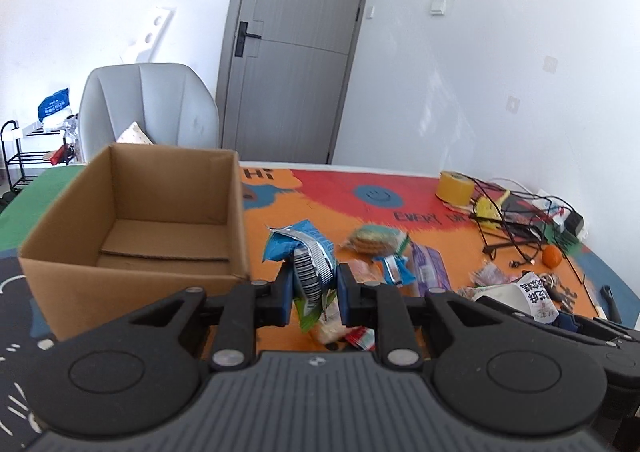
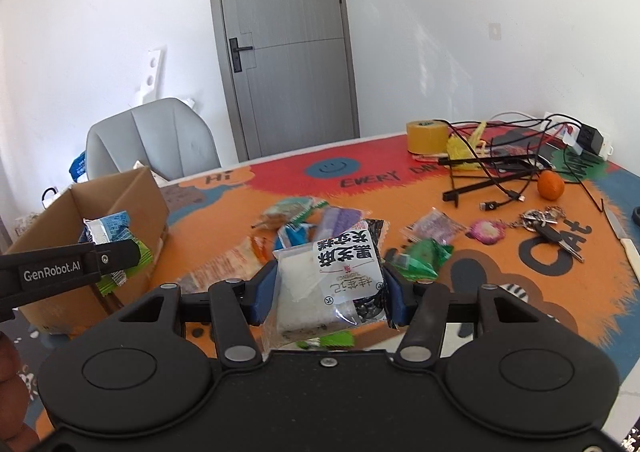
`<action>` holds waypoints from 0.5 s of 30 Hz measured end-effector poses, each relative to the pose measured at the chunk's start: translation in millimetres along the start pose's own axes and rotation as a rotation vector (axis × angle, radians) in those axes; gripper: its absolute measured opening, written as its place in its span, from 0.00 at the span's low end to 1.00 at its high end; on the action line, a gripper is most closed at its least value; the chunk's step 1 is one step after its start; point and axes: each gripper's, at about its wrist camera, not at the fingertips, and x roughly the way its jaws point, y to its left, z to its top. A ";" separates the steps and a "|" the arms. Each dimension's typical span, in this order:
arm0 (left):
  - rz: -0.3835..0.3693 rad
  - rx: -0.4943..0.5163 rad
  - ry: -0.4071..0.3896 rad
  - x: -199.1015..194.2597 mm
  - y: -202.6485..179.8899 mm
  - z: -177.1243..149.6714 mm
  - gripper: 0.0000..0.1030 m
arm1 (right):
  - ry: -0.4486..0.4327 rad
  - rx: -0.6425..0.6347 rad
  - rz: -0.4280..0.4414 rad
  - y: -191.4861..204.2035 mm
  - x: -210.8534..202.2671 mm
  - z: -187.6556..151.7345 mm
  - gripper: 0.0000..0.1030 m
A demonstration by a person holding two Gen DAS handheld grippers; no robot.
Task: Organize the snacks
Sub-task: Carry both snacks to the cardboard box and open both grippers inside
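My left gripper [image 1: 314,292] is shut on a blue, silver and green snack packet [image 1: 310,252], held up just right of an open cardboard box [image 1: 132,211] whose inside shows only bare cardboard. The right wrist view shows that left gripper [image 2: 128,252] and its packet [image 2: 106,230] in front of the box [image 2: 136,195]. My right gripper [image 2: 330,292] is shut on a clear and black packet with white lettering [image 2: 340,276], lifted above the table. Several loose snack packets [image 2: 304,219] lie on the colourful mat [image 2: 440,207] beyond it, among them a round biscuit pack [image 1: 376,238].
At the far right of the table are a yellow tape roll [image 2: 426,135], tangled black cables [image 2: 500,167], an orange [image 2: 551,184], a bunch of keys [image 2: 548,226] and a knife [image 2: 624,244]. A grey chair [image 1: 148,107] stands behind the box, with a door beyond it.
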 end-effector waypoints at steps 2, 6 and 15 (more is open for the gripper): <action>0.009 -0.004 -0.018 -4.0 7.6 5.0 0.20 | -0.007 -0.004 0.014 8.0 -0.1 3.3 0.52; 0.039 -0.024 -0.044 -10.7 26.2 16.7 0.20 | -0.024 -0.021 0.040 26.2 1.5 10.2 0.53; 0.107 -0.057 -0.090 -19.0 58.3 30.9 0.20 | -0.049 -0.067 0.105 64.3 8.1 25.8 0.53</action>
